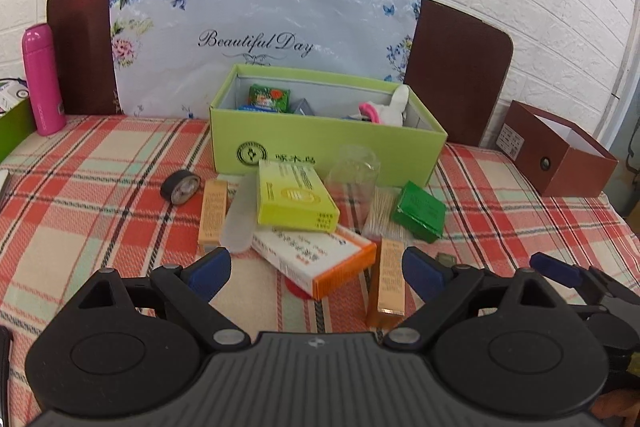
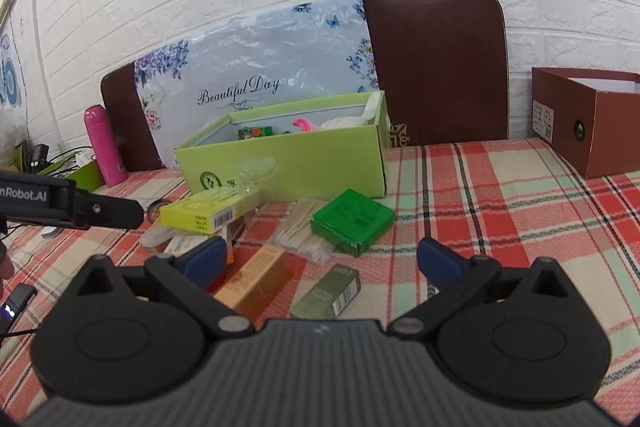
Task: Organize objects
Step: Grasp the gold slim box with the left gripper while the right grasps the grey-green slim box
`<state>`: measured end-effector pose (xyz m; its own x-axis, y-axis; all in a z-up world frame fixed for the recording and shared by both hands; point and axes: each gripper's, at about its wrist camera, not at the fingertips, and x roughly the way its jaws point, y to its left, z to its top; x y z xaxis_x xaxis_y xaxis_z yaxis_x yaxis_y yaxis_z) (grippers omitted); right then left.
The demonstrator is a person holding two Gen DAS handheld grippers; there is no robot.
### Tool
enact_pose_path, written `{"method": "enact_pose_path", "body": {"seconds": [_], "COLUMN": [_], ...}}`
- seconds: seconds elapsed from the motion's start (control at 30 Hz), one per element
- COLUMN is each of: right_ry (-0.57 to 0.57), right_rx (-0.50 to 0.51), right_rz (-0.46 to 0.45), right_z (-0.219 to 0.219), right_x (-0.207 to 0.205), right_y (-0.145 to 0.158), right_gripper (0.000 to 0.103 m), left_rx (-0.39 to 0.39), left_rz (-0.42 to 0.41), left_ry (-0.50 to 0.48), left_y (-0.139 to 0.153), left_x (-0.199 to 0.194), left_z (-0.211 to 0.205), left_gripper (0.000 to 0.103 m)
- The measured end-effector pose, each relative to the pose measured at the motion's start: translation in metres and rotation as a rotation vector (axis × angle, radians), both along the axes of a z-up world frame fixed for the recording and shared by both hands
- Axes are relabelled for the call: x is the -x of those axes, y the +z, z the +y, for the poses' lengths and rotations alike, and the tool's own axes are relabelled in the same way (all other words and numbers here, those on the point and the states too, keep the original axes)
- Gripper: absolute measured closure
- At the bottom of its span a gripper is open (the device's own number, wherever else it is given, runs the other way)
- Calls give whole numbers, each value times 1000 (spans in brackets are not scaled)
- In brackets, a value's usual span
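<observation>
1. Left gripper [image 1: 316, 269]: blue-padded jaws spread wide, empty, hovering above the white-and-orange carton [image 1: 316, 259]
2. Right gripper [image 2: 328, 259]: jaws wide apart, nothing gripped; the slim amber-gold box [image 2: 256, 283] and olive-green box [image 2: 326, 293] lie on the cloth below
3. Open lime-green cardboard storage box [image 1: 320, 143]: on the red plaid tablecloth [image 1: 100, 195], holding a green packet [image 1: 269, 97] and white-and-pink items
4. Yellow-green carton [image 1: 294, 201]: atop the white-and-orange carton, in front of the storage box
5. Dark green square box [image 1: 418, 213]: just beside a cotton-swab packet [image 1: 384, 217]
</observation>
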<state>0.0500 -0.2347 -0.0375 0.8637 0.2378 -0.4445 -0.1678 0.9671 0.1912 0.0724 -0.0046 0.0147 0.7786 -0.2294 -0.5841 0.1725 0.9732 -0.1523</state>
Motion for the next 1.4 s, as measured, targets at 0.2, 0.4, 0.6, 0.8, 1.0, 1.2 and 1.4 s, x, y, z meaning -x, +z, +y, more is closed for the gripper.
{"method": "enact_pose_path", "body": {"seconds": [0.2, 0.4, 0.6, 0.8, 1.0, 1.2, 1.4], "right_ry": [-7, -56, -100, -110, -74, -5, 0], "right_rx": [24, 58, 46, 61, 71, 94, 127], "right_rz": [50, 93, 111, 112, 120, 123, 157], "right_z": [1, -8, -24, -25, -14, 12, 33], "right_x": [12, 23, 28, 30, 19, -5, -38], "right_y": [-18, -34, -39, -40, -40, -40, -48], "right_gripper": [0, 0, 0, 0, 14, 25, 42], "left_rx": [31, 48, 63, 57, 48, 16, 22], "left_rz": [27, 29, 74, 109, 111, 116, 118], "left_ry": [-75, -138, -152, -167, -170, -174, -162], "left_y": [-14, -31, -53, -65, -63, -61, -56], "left_x": [10, 6, -14, -31, -22, 4, 13], "left_z": [-9, -28, -46, -58, -45, -24, -10], "left_gripper": [8, 10, 31, 72, 76, 77, 77]}}
